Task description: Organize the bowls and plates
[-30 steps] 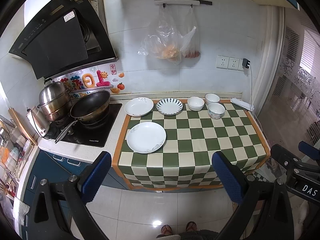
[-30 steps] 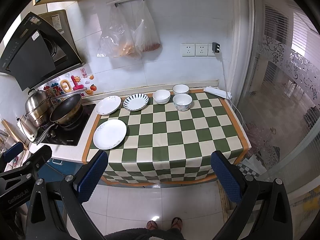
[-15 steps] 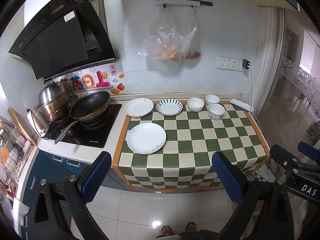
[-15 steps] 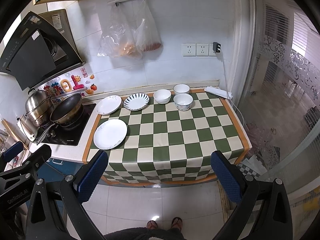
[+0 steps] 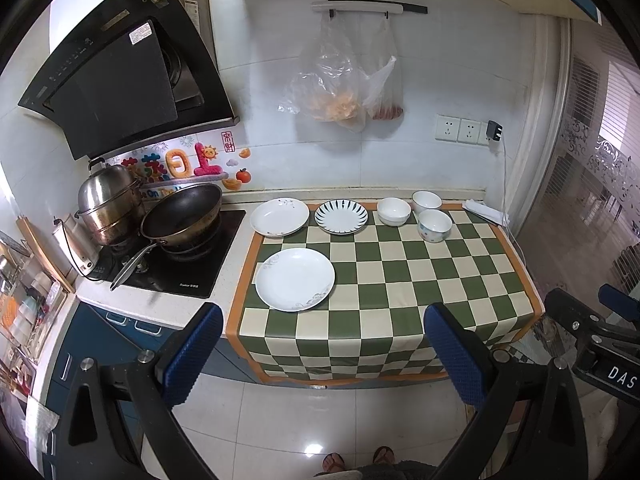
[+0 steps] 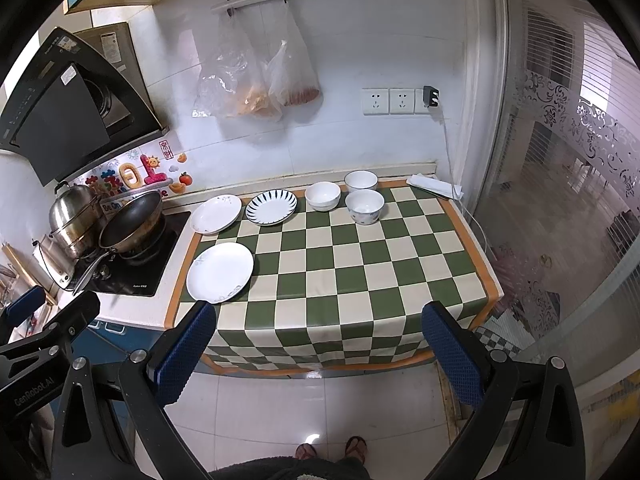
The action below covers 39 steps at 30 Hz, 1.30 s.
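Both tools are held back from the counter, above the floor: the left gripper (image 5: pixel 322 354) and the right gripper (image 6: pixel 316 350) each have their blue pads wide apart and hold nothing. On the checked cloth (image 5: pixel 404 280) a large white plate (image 5: pixel 295 279) lies near the front left, a second white plate (image 5: pixel 279 216) and a striped plate (image 5: pixel 341 217) lie at the back, and three bowls (image 5: pixel 414 214) stand close together at the back right. Nothing is stacked yet, so I judge the first step is to reach for one dish. It would be good to take a plate by its rim, with the jaws level, and put the smaller plates on the large one. Compared with the picture one second before, the view is almost the same; only the counter sits very slightly lower, and no dish has moved
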Available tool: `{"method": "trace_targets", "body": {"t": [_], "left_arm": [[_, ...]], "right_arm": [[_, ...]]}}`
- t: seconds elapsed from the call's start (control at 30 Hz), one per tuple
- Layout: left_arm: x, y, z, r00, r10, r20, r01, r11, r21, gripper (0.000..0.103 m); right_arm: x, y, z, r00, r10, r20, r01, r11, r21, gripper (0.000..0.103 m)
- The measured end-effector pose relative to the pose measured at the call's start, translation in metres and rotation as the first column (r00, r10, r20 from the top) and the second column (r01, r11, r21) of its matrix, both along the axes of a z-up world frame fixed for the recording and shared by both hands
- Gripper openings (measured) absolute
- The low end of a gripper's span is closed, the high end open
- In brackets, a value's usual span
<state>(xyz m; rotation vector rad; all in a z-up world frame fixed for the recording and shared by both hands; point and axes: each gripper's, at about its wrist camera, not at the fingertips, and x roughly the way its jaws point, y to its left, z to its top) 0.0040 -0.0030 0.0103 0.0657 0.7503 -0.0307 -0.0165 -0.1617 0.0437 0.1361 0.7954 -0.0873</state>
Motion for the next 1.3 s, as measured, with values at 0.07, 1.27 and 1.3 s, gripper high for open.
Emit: {"method": "trace_targets", "body": {"t": [0.07,1.27,1.3], "left_arm": [[0.0,0.0,-0.001,1.0,0.002,0.0,-0.002,1.0,-0.001,0.103],[0.068,0.043,-0.02,0.999,0.051,-0.019,-0.051,0.999,-0.001,0.103],[0.075,0.049,-0.028,0.998,0.062,-0.023,-0.062,0.998,-0.004,0.103]], "right_arm": [[0.001,0.0,0.0,1.0,-0.001,0.001,0.001,1.0,0.0,0.103],[0.043,0.015,-0.023,1.0,-0.005,-0.018,0.006,0.997,0.08,0.103],[0.049,0.017,-0.029,1.0,-0.001,-0.016,0.002,0.995,0.1,0.103]]}}
